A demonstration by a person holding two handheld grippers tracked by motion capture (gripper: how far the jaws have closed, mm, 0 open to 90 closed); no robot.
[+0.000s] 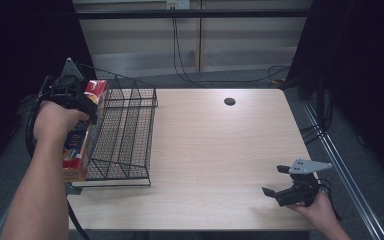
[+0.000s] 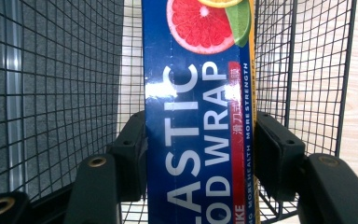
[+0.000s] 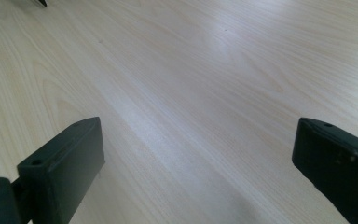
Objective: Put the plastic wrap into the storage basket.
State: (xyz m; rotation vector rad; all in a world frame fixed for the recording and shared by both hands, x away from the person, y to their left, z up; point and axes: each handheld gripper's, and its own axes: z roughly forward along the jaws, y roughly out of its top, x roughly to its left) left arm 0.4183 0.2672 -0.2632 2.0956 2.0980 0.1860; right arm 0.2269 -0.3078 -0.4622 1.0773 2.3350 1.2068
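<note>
Left gripper (image 2: 199,144) clamps my plastic wrap box (image 2: 198,116) at the wire basket's (image 1: 125,130) left rim; right gripper (image 3: 198,163) rests spread on the table (image 1: 220,150). Next, probably, I lower the box inside before releasing.

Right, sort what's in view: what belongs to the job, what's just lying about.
In the job:
- plastic wrap box
- left gripper, shut on the box
- wire basket

Lying about:
- right gripper, open, idle over the table
- cables on the floor behind
</note>
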